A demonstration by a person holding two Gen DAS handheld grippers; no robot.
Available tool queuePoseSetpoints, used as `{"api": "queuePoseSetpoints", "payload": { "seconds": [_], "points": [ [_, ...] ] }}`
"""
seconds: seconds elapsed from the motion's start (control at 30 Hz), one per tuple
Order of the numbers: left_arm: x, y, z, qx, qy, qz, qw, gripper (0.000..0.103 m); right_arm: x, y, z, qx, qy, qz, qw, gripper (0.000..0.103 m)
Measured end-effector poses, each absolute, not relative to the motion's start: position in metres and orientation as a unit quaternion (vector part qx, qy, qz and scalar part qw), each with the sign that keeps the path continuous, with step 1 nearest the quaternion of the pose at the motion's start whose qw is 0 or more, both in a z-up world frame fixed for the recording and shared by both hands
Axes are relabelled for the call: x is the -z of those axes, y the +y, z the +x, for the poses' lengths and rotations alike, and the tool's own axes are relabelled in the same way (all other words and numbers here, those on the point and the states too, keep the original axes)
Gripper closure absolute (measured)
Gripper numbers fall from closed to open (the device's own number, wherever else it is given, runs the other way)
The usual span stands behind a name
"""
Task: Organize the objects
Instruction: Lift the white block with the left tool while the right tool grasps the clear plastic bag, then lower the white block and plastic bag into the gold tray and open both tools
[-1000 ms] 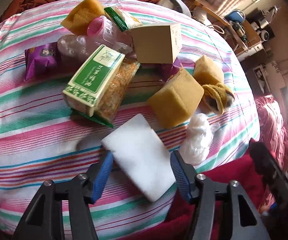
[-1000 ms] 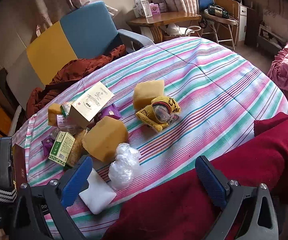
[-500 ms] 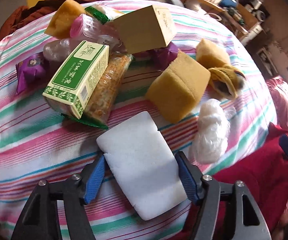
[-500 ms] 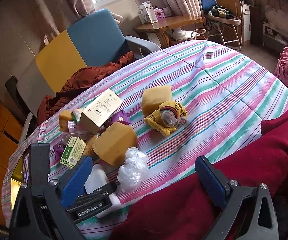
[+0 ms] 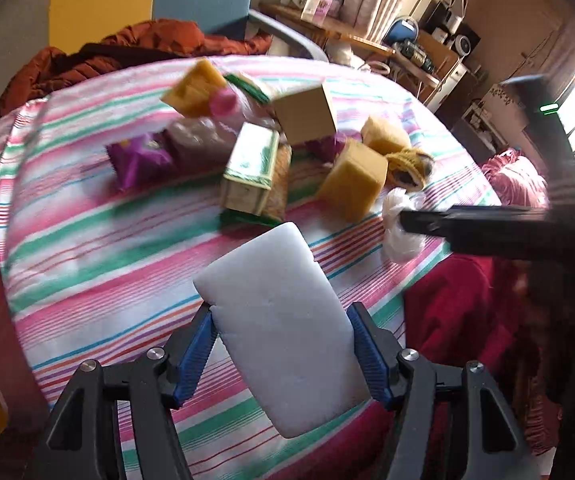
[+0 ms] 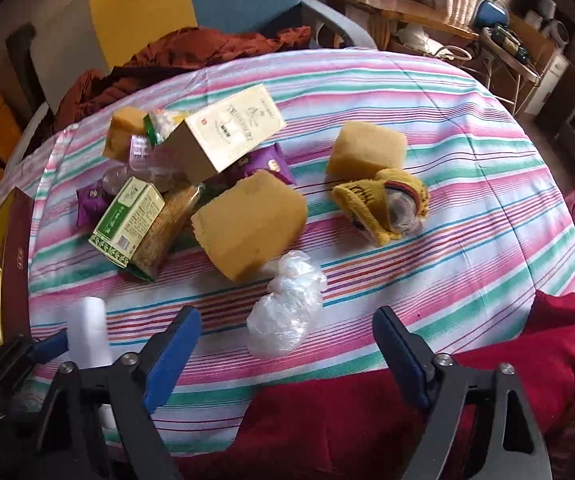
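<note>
Window daylight, motion blur, fisheye-warped edges

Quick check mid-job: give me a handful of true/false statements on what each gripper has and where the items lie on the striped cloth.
1. The left gripper holds the white foam block. True.
2. The right gripper is clamped on the clear crumpled plastic bag. False: its jaws have just been closing, but the pads stand apart from the bag.
3. The green tea box leans in the pile. True.
4. The yellow knitted sock lies on the red blanket. False: on the striped cloth.
</note>
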State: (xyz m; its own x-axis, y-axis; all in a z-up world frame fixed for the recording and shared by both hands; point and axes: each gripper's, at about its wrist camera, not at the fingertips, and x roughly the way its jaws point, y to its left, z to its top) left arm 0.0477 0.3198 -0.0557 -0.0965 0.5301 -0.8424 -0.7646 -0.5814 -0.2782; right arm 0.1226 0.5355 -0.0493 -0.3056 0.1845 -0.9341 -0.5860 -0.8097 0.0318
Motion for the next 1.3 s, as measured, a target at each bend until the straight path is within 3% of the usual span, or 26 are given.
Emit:
{"api": "queuePoseSetpoints", "payload": {
  "seconds": [0.03, 0.1, 0.17, 0.27, 0.53, 0.83, 1.13, 1.23, 1.3],
  "points": [
    [0.049, 0.312, 0.046, -0.737, 0.11, -0.499, 0.444, 0.036, 0.057, 0.536, 0.115, -0.775, 0.181, -0.555, 0.242, 0.019],
    [0.033, 0.302, 0.043, -0.745, 0.102, -0.486, 0.445, 0.036, 0.066, 0.538, 0.107, -0.764, 0.176, -0.571, 0.244, 0.03],
    [0.027, 0.295, 0.042, -0.754, 0.093, -0.475, 0.444, 0.036, 0.072, 0.54, 0.104, -0.757, 0.168, -0.581, 0.249, 0.061],
    [0.022, 0.285, 0.039, -0.763, 0.076, -0.463, 0.444, 0.036, 0.075, 0.542, 0.106, -0.748, 0.165, -0.589, 0.257, 0.075],
    [-0.002, 0.22, 0.016, -0.799, 0.025, -0.437, 0.413, 0.035, 0.015, 0.513, 0.142, -0.802, 0.153, -0.512, 0.268, 0.075],
    [-0.011, 0.116, -0.024, -0.867, 0.022, -0.413, 0.279, 0.033, -0.057, 0.402, 0.071, -0.886, 0.123, -0.429, 0.129, 0.075],
    [-0.008, 0.029, -0.041, -0.91, 0.036, -0.395, 0.119, 0.025, -0.028, 0.24, -0.04, -0.888, 0.087, -0.449, -0.049, 0.075],
    [-0.012, 0.016, -0.036, -0.922, 0.043, -0.373, 0.091, 0.025, -0.004, 0.205, -0.055, -0.872, 0.096, -0.471, -0.091, 0.07],
    [-0.017, 0.011, -0.031, -0.93, 0.048, -0.356, 0.079, 0.024, 0.007, 0.187, -0.06, -0.866, 0.096, -0.479, -0.108, 0.058]
  ]
}}
